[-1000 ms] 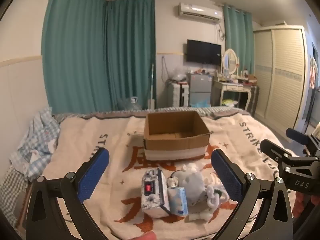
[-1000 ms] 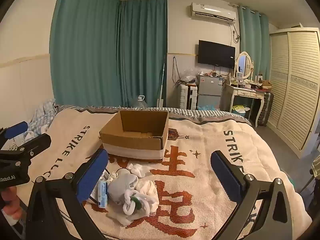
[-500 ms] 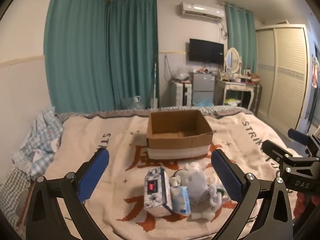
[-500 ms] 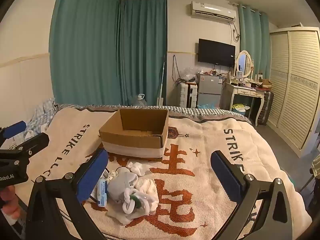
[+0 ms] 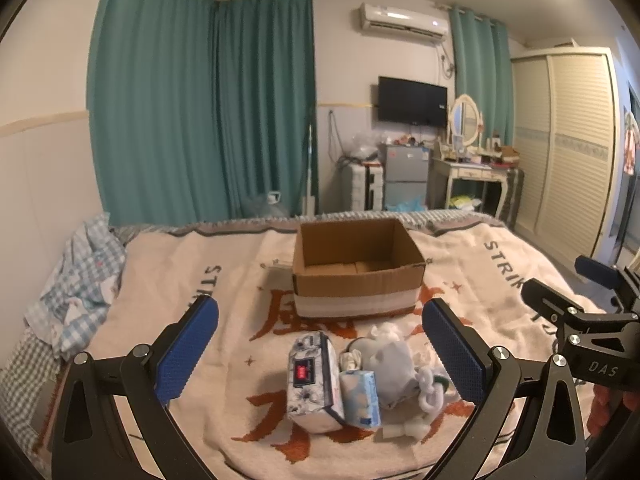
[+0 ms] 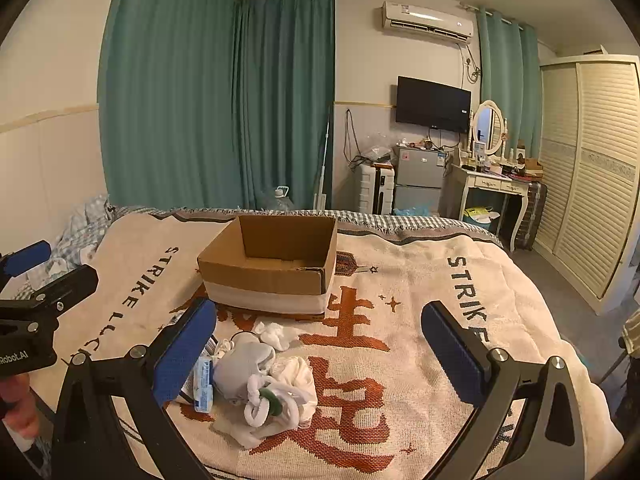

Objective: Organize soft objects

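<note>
Fingers of both grippers stood wide and empty — left gripper [image 5: 320,354], right gripper [image 6: 319,354] — above the pile of soft objects [image 5: 394,372], which lay on the blanket [image 6: 420,312] just short of the empty cardboard box [image 5: 356,266] at twelve o'clock. No item had been picked; seemingly, the next move called for closing on one. Only the left view showed the floral tissue pack [image 5: 314,380] — at nine o'clock of the pile.

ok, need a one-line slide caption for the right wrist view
Open right gripper above a pile of white and grey socks on the cream blanket, open brown cardboard box behind.
</note>
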Tool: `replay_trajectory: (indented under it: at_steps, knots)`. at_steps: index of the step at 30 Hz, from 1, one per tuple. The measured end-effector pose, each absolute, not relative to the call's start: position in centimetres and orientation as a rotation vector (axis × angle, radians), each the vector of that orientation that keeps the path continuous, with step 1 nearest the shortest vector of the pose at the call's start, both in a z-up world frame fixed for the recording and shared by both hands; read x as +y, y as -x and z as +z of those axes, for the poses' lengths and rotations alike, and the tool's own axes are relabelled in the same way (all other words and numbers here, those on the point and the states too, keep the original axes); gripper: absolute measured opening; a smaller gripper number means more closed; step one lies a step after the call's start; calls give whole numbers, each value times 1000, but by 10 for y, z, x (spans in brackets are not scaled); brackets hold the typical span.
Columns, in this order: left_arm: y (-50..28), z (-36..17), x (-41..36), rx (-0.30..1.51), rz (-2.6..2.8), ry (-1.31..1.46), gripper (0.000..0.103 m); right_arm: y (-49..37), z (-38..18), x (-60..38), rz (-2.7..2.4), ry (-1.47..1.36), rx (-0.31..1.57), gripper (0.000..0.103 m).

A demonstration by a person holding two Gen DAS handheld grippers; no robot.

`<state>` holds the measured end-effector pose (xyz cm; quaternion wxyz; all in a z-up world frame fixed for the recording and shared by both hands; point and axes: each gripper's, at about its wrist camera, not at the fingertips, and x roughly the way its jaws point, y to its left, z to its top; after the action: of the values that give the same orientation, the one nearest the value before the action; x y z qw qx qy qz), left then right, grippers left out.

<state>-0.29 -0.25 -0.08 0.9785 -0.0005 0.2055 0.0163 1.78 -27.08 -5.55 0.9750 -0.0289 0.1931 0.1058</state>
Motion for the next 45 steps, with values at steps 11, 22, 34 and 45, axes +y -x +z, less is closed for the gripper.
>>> replay_trajectory:
  at_steps: [11, 22, 34, 45]
  knots:
    - [2, 2, 1, 404, 36, 2, 103, -19, -56, -268, 215, 67, 393, 103]
    - [1, 2, 0, 407, 35, -5, 103, -19, -56, -268, 211, 60, 392, 103]
    - [4, 1, -4, 391, 27, -10, 103, -19, -57, -273, 207, 52, 388, 103]
    - [11, 7, -6, 391, 38, -11, 103, -16, -53, -274, 211, 55, 381, 103]
